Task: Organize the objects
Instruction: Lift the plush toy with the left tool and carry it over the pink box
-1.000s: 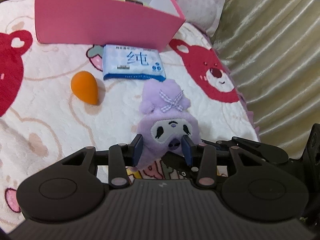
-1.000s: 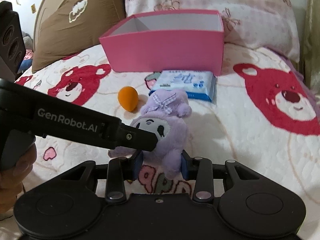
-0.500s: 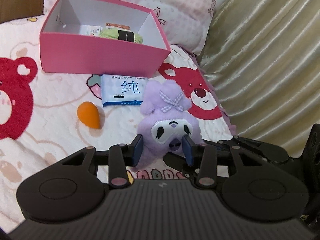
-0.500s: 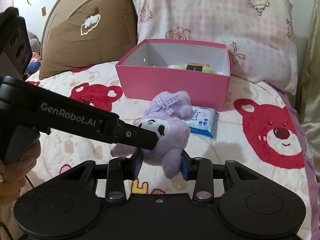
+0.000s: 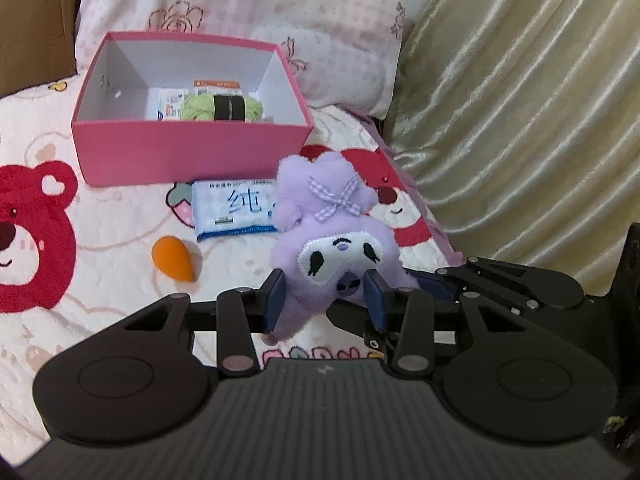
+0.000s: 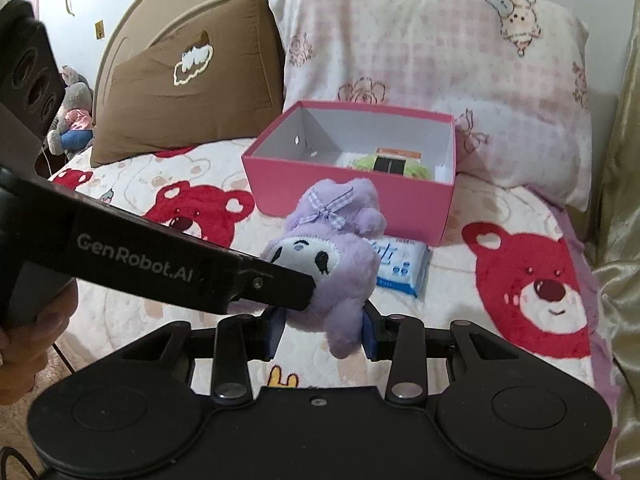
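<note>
The soft purple plush toy with a white embroidered face and a checked lilac bow [image 5: 332, 240] is lifted above the bed, pinched from two sides. My left hand-held gripper [image 5: 325, 297] clamps its blue pads on the lower part of the toy, just under the face. My right hand-held gripper [image 6: 322, 326] squeezes the toy's body too, one pad on each side of the fluffy fabric. From the right wrist, the left gripper's black arm, lettered "GenRobot.AI", crosses in from the left and meets the toy's face.

Beyond the toy stands an open pink cardboard box with white inner walls [image 5: 188, 152]. Inside it lie a ball of light green yarn with a black band [image 5: 224, 107] and some small printed packets beside it. In front of the box, on the bedspread, lies a flat blue and white pack of tissues [image 5: 232, 210], partly hidden behind the toy. Near it, to the left, rests an orange teardrop-shaped sponge [image 5: 173, 258].

The white quilted bedspread printed with red bears [image 6: 540, 292] covers the bed. A pink checked pillow [image 6: 440, 44] and a brown pillow [image 6: 184, 92] lean behind the box. A shiny cream curtain [image 5: 520, 120] hangs to the right.
</note>
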A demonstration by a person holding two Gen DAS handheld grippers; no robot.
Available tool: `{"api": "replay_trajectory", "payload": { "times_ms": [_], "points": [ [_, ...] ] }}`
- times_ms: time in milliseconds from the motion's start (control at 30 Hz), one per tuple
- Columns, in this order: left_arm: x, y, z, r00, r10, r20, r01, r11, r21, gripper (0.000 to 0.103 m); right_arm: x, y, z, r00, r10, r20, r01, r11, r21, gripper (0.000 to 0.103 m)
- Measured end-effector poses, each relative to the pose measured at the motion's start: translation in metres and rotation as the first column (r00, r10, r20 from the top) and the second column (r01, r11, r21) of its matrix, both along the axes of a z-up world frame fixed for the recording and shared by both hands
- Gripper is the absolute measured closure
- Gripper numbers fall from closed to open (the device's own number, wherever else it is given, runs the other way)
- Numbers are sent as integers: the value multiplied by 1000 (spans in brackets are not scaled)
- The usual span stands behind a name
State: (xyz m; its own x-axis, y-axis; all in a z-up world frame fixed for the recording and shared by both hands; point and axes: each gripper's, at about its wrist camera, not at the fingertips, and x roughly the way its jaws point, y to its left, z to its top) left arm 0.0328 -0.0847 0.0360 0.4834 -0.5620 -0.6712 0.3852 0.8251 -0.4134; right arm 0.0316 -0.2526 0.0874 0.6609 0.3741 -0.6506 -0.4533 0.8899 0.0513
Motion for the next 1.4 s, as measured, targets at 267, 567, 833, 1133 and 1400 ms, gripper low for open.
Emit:
{"api": "replay_trajectory", "payload": {
  "times_ms": [267, 567, 833, 1133, 1400],
  "points": [
    [2, -10, 22, 1000, 3, 17, -3, 1000, 13, 63, 3, -9, 19, 1000, -2, 31, 3, 1000, -9, 60],
    [4, -5, 50, 999, 40, 29, -41, 999, 30, 62, 3, -5, 37, 998, -2, 65, 0, 1000, 22, 60],
    [26, 12, 74, 996, 87, 32, -89, 994, 66, 62, 25, 5, 52, 998, 15, 61, -22, 993, 113, 60],
    [63, 21, 112, 981, 189, 52, -193, 976, 103, 62, 77, 15, 79, 998, 55, 15, -57, 971, 234, 60],
    [70, 41, 169, 973, 228, 48, -231, 969, 84, 61, 100, 28, 135, 992, 99, -75, -76, 962, 264, 60]
  ]
}}
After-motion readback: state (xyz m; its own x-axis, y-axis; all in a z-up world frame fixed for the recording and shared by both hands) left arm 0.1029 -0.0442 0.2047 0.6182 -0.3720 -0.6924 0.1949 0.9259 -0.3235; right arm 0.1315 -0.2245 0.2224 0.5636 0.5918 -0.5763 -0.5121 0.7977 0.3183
